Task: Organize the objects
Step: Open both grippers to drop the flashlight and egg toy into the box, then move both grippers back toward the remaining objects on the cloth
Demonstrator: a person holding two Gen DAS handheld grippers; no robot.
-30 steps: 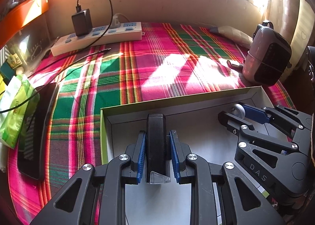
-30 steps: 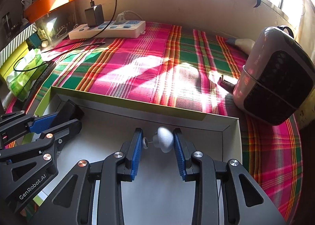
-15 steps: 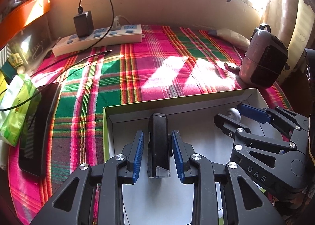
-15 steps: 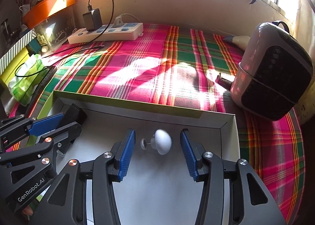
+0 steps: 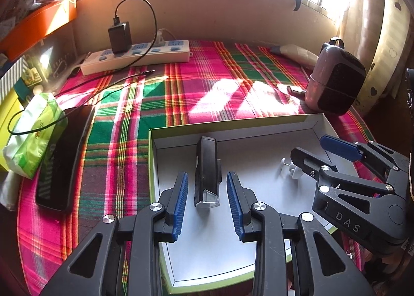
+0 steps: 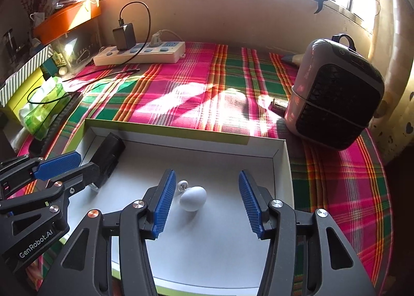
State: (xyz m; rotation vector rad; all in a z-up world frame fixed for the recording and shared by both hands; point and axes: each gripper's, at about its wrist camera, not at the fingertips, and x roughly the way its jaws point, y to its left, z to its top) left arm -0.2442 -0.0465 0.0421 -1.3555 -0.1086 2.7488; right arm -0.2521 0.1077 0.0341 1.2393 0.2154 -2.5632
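So far: both items rest inside box (image 5: 318, 125).
Left gripper (image 5: 207, 190): jaws just spread, black bike light (image 5: 206, 171) lying free between.
Right gripper (image 6: 204, 199): jaws just spread, white knob (image 6: 193, 198) released.
Left: tissue pack (image 5: 31, 135), remote (image 5: 64, 153) outside, possibly.

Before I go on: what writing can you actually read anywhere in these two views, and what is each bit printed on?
"DAS": on the body of the right gripper, seen from the left wrist.
"GenRobot.AI": on the body of the left gripper, seen from the right wrist.
Green tissue pack: has print, too small to read.
Power strip, heater and long black device: markings too blurred to read.
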